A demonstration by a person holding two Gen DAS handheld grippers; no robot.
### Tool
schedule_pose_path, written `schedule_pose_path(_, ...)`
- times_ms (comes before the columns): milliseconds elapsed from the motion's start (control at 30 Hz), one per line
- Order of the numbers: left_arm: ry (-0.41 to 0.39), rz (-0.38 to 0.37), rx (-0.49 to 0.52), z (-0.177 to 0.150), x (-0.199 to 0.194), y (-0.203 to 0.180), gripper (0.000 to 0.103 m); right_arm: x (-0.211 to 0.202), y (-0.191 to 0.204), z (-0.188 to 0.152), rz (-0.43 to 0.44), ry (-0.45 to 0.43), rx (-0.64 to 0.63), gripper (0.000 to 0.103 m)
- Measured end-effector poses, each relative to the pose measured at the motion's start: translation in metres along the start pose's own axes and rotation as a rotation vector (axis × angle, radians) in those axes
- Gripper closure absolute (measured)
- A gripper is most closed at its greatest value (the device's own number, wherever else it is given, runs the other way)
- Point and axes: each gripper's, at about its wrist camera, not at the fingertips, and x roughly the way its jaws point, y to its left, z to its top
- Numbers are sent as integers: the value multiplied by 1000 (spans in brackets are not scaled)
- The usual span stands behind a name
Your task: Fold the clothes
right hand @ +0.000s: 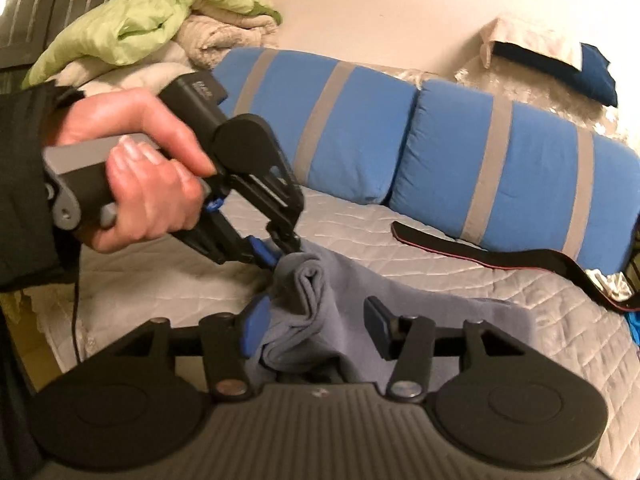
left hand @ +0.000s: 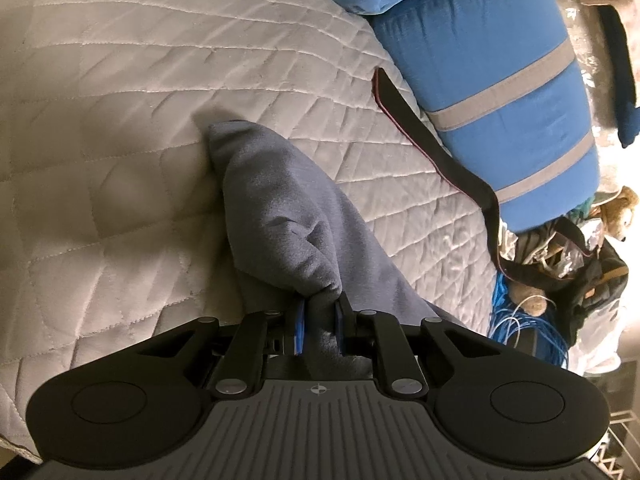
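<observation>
**Grey-blue garment gripped on the quilted bed**

1. Grey-blue garment [left hand: 280, 216]: soft fleece-like cloth, bunched and partly rolled, lying on the bed near me. In the right wrist view it spreads flat to the right [right hand: 440, 320], with a rolled edge standing up at the left.

2. Left gripper [left hand: 320, 312]: I see its two fingers drawn together, clamped on a gathered fold of the garment. The cloth runs forward from the pinch and ends in a rounded tip resting on the bed. From the right wrist view the same gripper [right hand: 280, 254] comes in from the left, tilted downward, its tips on the top of the rolled edge.

3. Hand [right hand: 148, 168]: wrapped round the left gripper's handle, with a dark sleeve [right hand: 24, 184] at the wrist.

4. Right gripper [right hand: 316, 328]: fingers standing apart. The left finger [right hand: 256, 324] touches the rolled cloth; the right one is clear of it, above the flat part.

5. Quilted bedcover [left hand: 120, 120]: pale, diamond-stitched, under everything.

6. Blue cushions with grey stripes [right hand: 500, 168]: two, side by side along the far edge of the bed.

7. Black strap [right hand: 500, 258]: red-edged, lying just in front of the cushions, apart from the garment.

8. Pile of laundry [right hand: 160, 20]: green and beige cloths, far left.
</observation>
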Motion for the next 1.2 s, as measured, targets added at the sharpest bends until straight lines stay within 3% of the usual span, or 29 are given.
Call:
schedule_pose_path(100,1,-10,-12,0,0,3,89,-4,8,-2,21,-21,-41,55)
schedule_pose_path(267,3,-15,-30,0,1,5,89,-2,24,0,83,-39,-104,55)
schedule_pose_path(433,3,-15,-32,0,2,5,88,11,30,5,30,-32,-130,54)
schedule_pose_path(667,6,-18,-29,0,1,5,85,23,12,7,-22,-7,-65,55)
schedule_pose_path(1200,16,-35,-44,2,4,7,83,29,-19,6,84,88,229,54)
